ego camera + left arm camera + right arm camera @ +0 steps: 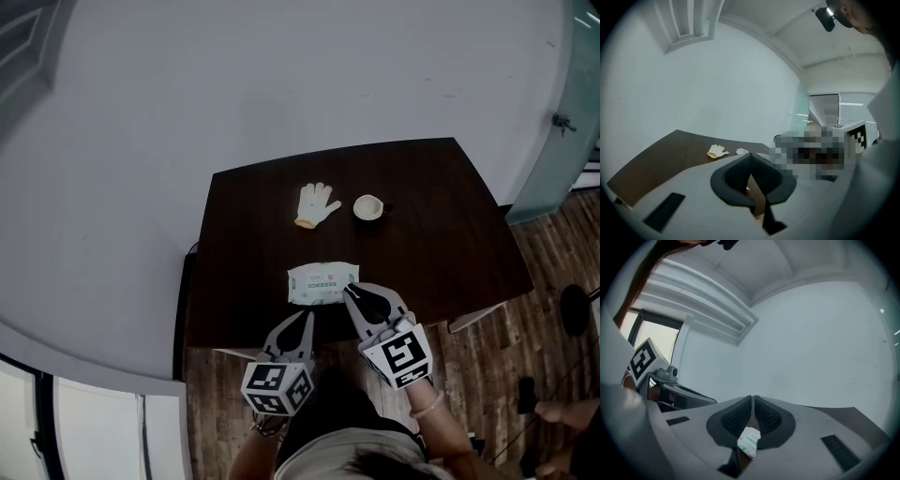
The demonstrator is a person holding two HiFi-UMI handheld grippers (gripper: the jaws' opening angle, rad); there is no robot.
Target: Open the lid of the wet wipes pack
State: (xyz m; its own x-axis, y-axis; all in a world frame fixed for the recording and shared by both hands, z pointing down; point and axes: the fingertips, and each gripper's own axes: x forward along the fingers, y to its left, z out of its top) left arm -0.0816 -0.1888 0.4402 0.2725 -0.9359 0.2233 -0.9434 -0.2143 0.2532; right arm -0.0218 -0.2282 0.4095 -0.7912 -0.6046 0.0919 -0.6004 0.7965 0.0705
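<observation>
The wet wipes pack, white and pale green, lies flat on the dark table near its front edge. My right gripper hovers at the pack's near right corner with its jaws together and nothing between them. In the right gripper view the right gripper shows only a hairline gap, and a piece of the pack is visible below the pads. My left gripper sits just short of the table's front edge, below the pack, and is shut on nothing. The left gripper looks the same in its own view.
A white work glove and a small white cup lie farther back on the table; both show again in the left gripper view, the glove beside the cup. Wooden floor lies to the right, with a glass door beyond.
</observation>
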